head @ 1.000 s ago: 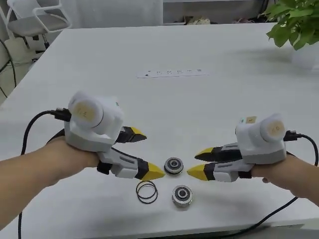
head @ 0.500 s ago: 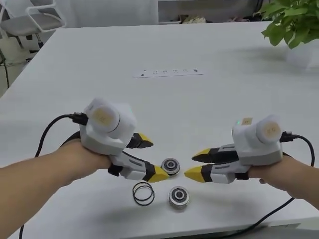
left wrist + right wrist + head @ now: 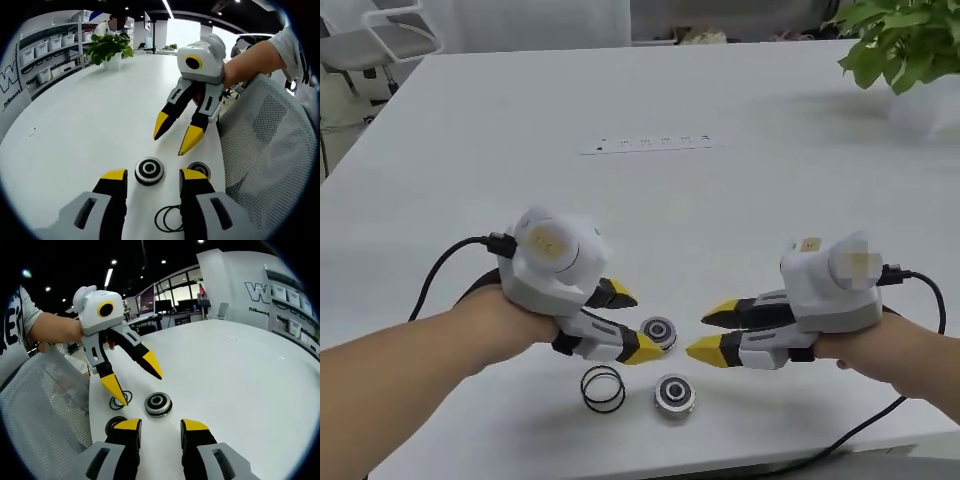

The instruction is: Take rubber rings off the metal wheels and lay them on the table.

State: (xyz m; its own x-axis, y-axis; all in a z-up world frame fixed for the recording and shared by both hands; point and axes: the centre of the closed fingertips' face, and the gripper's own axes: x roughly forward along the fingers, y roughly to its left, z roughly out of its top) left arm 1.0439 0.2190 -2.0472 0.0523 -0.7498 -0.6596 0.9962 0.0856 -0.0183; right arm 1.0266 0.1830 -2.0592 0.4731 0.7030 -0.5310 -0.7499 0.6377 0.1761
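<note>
Open left tongs (image 3: 640,322) have edged up to the far metal wheel (image 3: 659,330); right tongs (image 3: 699,334) gape opposite. Thin black rubber rings (image 3: 602,388) lie on the smooth white surface (image 3: 720,200) beside the near wheel (image 3: 674,393).

The right hand-held gripper (image 3: 161,425) holds its jaws apart, a metal wheel (image 3: 158,404) just ahead on the tabletop (image 3: 240,370). The left hand-held gripper (image 3: 138,385), also spread, points down beside rubber rings (image 3: 120,400).
</note>
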